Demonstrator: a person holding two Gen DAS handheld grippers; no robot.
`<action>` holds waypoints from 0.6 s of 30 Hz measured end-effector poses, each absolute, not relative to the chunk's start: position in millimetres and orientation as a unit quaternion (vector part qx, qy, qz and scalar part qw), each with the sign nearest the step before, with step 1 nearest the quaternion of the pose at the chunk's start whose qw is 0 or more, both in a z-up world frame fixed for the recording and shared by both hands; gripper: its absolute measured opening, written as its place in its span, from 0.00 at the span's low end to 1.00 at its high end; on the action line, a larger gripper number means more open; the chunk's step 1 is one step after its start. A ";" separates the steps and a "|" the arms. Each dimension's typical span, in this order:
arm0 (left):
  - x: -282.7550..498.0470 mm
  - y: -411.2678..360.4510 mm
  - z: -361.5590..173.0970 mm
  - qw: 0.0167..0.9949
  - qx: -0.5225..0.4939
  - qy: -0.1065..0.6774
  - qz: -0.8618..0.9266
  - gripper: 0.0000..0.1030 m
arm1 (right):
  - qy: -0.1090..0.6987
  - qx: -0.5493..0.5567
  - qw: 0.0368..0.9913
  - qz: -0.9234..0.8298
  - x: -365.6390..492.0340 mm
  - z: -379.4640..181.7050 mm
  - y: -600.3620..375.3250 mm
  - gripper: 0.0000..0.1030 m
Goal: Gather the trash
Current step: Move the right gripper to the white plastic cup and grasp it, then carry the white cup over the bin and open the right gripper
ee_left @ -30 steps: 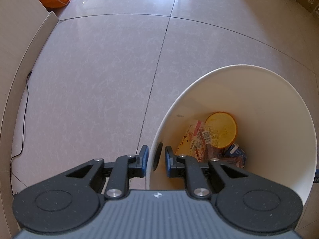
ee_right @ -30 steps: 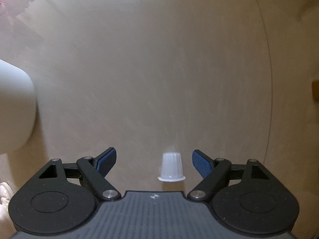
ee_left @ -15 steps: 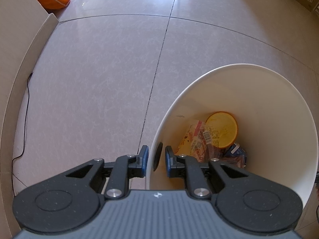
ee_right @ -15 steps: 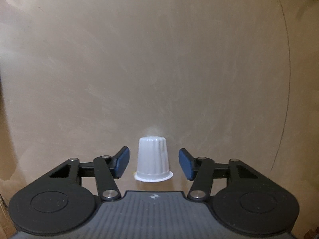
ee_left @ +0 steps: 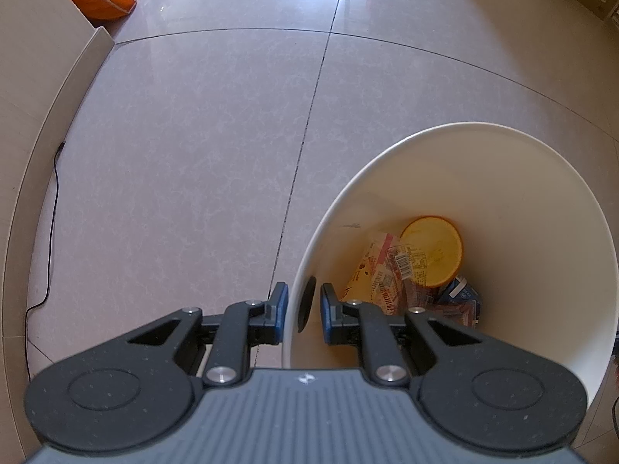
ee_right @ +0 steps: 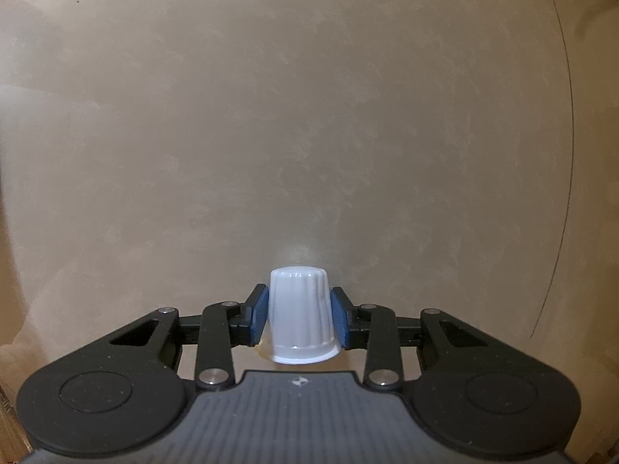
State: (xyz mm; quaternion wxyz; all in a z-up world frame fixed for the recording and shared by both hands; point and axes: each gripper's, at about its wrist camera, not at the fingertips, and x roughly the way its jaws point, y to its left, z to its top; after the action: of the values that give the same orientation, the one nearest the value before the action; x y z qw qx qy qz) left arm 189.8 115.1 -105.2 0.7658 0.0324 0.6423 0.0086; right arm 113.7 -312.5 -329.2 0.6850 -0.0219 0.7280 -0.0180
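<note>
While the left gripper (ee_left: pixel 301 312) pinches the white plastic bin's (ee_left: pixel 557 270) rim, the right gripper's (ee_right: pixel 298 316) jaws have just been closing on the small white ribbed cup (ee_right: pixel 300 319) standing upside down on the floor (ee_right: pixel 309 116). Next, lift it and drop it into the bin.

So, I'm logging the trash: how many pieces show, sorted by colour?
White: 1, the cup between the right gripper's pads.
Orange: 1, the lid in the bin.
Red-printed: 1, the wrapper.
Blue: 1, the carton.
Total: 4 that I can tell apart.
</note>
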 end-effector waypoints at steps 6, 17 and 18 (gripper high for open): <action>189.6 115.1 -105.7 0.766 0.033 0.642 0.010 0.14 | 0.715 -0.026 0.699 -0.013 121.4 -300.9 -304.4 0.38; 188.0 114.9 -106.1 0.768 0.031 0.640 0.013 0.14 | 0.655 -0.056 0.751 0.060 124.1 -178.5 -234.0 0.38; 188.0 115.5 -106.0 0.768 0.029 0.640 0.013 0.14 | 0.647 -0.062 0.756 0.072 123.5 -164.6 -225.6 0.38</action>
State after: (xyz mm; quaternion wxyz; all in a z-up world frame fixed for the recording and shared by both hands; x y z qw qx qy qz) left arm 188.0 115.5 -106.0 0.7675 0.0293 0.6402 0.0132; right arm 123.5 -225.6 -164.6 0.7563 -0.0621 0.6473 0.0715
